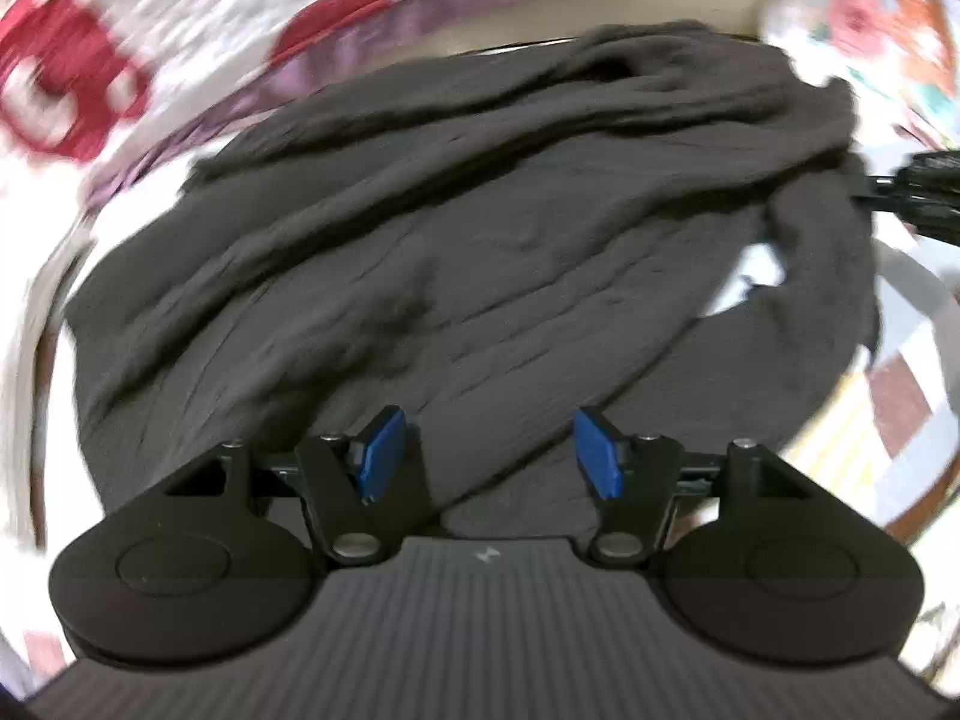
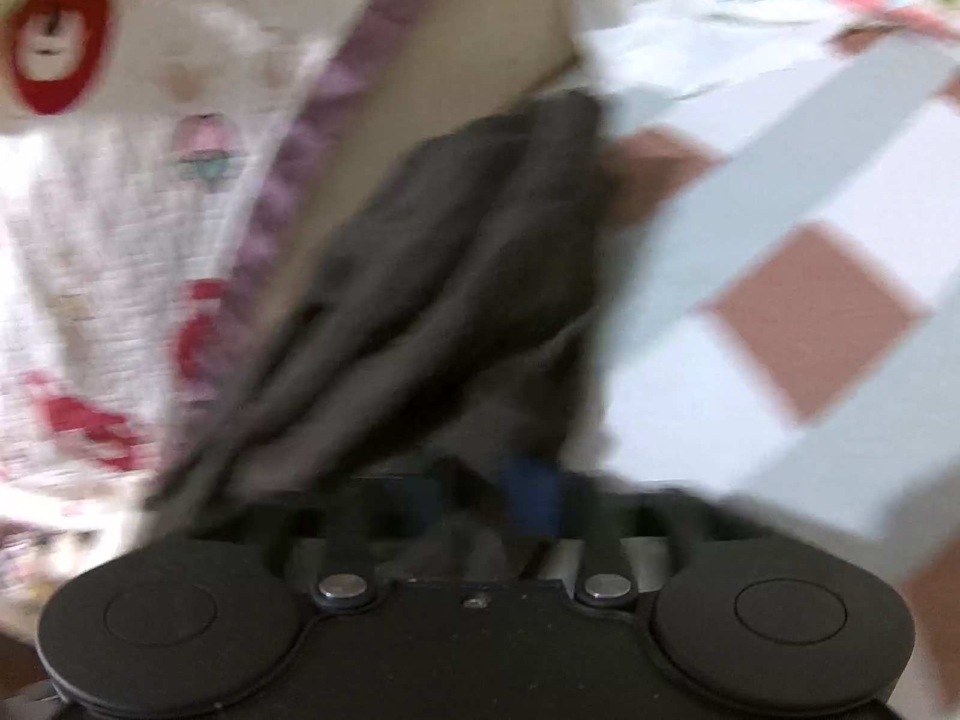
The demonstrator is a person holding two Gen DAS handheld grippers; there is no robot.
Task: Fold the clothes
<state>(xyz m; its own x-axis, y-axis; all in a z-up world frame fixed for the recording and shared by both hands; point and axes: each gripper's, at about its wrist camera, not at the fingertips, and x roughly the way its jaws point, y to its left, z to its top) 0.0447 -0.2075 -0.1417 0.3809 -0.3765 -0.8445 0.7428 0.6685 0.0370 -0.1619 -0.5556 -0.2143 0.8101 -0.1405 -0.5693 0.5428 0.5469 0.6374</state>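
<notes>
The left gripper (image 1: 489,456) hangs over a dark grey-brown garment (image 1: 456,252) with its jaws released: the two blue pads (image 1: 381,453) stand well apart, nothing is pinched between them, and the crumpled cloth shows in the gap below. In the left wrist view the garment fills most of the middle, lying in long diagonal wrinkles, with a thicker rolled fold along its far edge. A small white patch shows through a gap in the cloth at the right. At the far right edge of that view a black piece of hardware (image 1: 918,192) reaches in at the garment's edge; it may be the other gripper, but it is too cut off to be sure.

The right gripper (image 2: 480,498) is clenched on the garment (image 2: 456,276). The picture is blurred, yet one blue pad (image 2: 531,495) shows with dark cloth bunched close against it and trailing back toward the gripper's body. From there the cloth runs away in a narrow gathered strip toward the far side.

Under the garment lies a patterned bedspread (image 2: 810,228) with pale blue, white and reddish-brown squares on the right. To the left is a white quilted cover (image 1: 138,30) with red figures and a purple border. Between them, at the far side, a plain beige surface (image 2: 480,48) shows.
</notes>
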